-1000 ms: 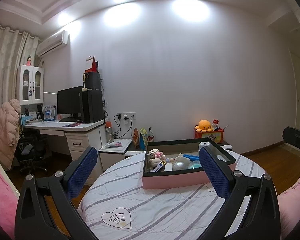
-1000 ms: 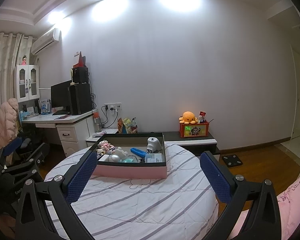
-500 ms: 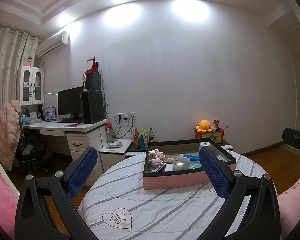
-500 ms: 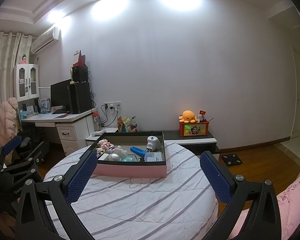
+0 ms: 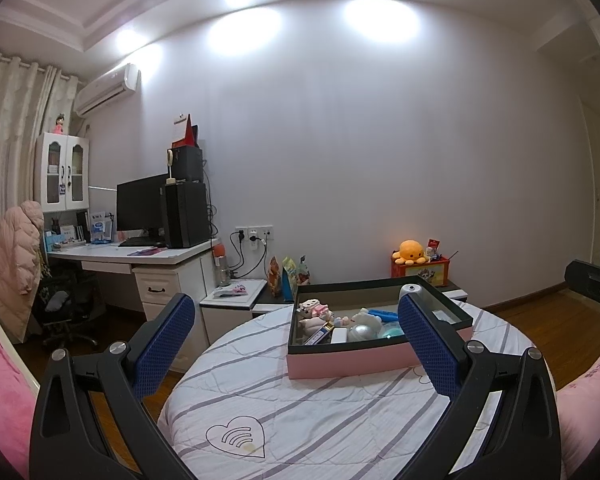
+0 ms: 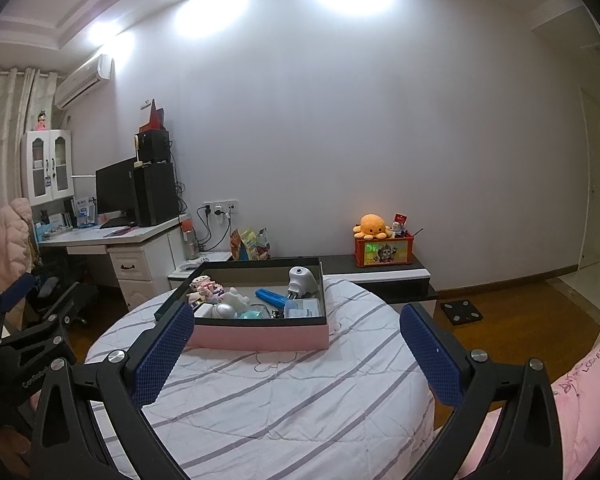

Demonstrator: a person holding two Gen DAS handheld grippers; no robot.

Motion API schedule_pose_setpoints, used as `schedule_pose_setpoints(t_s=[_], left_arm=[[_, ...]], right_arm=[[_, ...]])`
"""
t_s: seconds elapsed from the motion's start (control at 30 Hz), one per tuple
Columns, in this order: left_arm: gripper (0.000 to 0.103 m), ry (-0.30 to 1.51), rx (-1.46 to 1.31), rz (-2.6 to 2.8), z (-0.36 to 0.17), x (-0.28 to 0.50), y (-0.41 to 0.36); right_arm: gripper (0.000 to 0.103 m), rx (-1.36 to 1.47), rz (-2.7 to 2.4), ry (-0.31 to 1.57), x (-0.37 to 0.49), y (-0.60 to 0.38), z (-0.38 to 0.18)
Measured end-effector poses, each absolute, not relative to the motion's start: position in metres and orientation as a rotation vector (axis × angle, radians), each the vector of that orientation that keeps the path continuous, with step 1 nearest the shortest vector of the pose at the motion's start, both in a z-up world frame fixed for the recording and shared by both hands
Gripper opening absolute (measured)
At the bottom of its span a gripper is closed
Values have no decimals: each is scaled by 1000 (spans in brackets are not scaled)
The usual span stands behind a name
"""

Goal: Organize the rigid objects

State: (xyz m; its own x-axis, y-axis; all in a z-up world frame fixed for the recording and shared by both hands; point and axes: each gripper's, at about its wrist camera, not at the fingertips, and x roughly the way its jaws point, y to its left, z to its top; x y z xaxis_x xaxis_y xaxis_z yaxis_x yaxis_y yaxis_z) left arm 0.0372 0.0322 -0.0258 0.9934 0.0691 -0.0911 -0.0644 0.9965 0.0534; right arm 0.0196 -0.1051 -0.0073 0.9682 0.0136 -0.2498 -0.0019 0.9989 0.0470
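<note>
A pink box with a black rim [image 5: 342, 362] [image 6: 260, 336] stands on a round table under a striped white cloth [image 5: 320, 412] [image 6: 284, 392]. It holds several small things: a pink toy figure [image 5: 314, 309], a silver ball [image 6: 225, 311], a blue bar [image 6: 271, 297], a white plug-like device [image 6: 302, 280] and a clear case [image 6: 305, 307]. My left gripper [image 5: 296, 354] is open and empty, held back from the box. My right gripper [image 6: 296, 354] is open and empty, also short of the box.
A white desk with monitor and speakers [image 5: 148, 248] stands at left with a chair [image 5: 60, 308]. A low cabinet with an orange plush and a red box [image 6: 382, 246] lines the wall. A scale [image 6: 460, 312] lies on the wood floor. Pink bedding [image 5: 584, 408] flanks the table.
Both views have shifted very slightly; the box sits a touch lower and closer in the right wrist view. Both grippers stay open.
</note>
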Motion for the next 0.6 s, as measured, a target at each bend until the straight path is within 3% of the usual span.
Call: schedule_pose_setpoints(t_s=[0.6], left_arm=[[103,95,48,72,-24,34,32]], right_arm=[[103,60,5,258,19,-108,-7]])
